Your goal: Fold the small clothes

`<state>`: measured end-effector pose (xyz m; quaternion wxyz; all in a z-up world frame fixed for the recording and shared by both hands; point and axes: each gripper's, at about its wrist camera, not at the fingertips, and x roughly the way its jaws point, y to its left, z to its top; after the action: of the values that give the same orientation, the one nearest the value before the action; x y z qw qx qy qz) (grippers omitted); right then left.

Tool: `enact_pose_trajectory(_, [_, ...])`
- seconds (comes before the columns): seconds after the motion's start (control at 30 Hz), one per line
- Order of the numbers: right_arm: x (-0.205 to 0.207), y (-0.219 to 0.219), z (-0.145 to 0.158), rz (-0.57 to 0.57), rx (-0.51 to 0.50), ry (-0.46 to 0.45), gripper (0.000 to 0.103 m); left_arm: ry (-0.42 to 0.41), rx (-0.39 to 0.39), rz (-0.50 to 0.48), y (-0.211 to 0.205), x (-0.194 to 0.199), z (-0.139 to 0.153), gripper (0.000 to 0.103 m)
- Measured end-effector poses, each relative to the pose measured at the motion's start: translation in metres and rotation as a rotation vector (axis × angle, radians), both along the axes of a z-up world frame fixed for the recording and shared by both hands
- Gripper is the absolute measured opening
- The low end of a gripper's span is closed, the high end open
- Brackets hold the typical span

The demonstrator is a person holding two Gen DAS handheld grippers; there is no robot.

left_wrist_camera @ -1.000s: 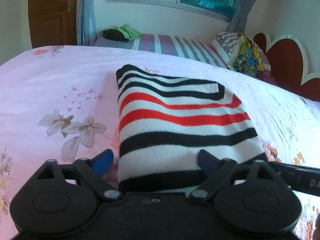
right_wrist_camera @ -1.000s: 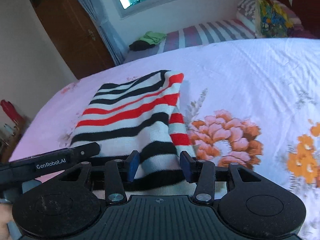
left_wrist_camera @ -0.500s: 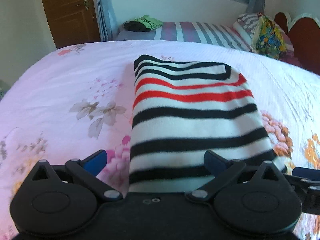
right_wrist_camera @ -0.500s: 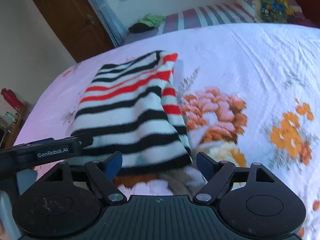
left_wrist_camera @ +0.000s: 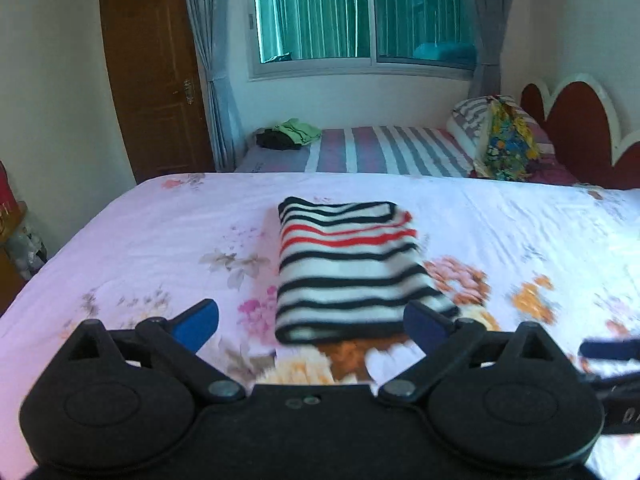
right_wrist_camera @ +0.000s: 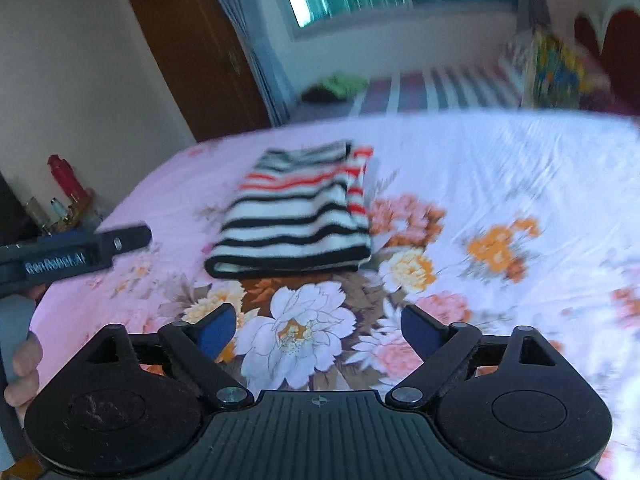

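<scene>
A small striped garment, white with black and red stripes, lies folded in a neat rectangle on the floral bedsheet. It also shows in the right wrist view. My left gripper is open and empty, held just short of the garment's near edge. My right gripper is open and empty, farther back over the flower print. The left gripper's body shows at the left of the right wrist view.
A second bed with a striped sheet stands behind, with dark and green clothes and pillows on it. A brown door and a window are at the back. A red headboard is at the right.
Both grippers have let go of the garment and drawn back and up from it. The right jaws opened wide. The garment now lies flat and folded on the bed.
</scene>
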<state>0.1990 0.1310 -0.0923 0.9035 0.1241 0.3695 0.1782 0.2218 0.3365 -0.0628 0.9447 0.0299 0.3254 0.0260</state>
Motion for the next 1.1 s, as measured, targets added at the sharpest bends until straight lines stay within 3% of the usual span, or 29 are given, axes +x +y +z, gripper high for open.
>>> enact_pose_trajectory(0.07, [-0.031,-0.006,0.022,-0.026,-0.027,-0.083,0.103,0.002,-0.018,0.008,-0.004,-0.027,0.012,0.099])
enact_pose_trajectory(0.2, [-0.088,-0.016,0.061,-0.087,-0.085,-0.228,0.103,-0.011,-0.061,0.042,-0.008,-0.073,0.031,0.101])
enact_pose_trajectory(0.3, [-0.120,-0.022,0.080,-0.115,-0.088,-0.287,0.103,-0.037,-0.064,0.056,-0.011,-0.100,0.041,0.102])
enact_pose_trajectory(0.63, [-0.165,-0.029,0.100,-0.101,-0.057,-0.340,0.103,-0.077,-0.063,0.094,-0.010,-0.147,0.062,0.102])
enact_pose_trajectory(1.1, [-0.170,-0.028,0.107,-0.109,-0.061,-0.352,0.103,-0.084,-0.073,0.102,-0.009,-0.156,0.064,0.102])
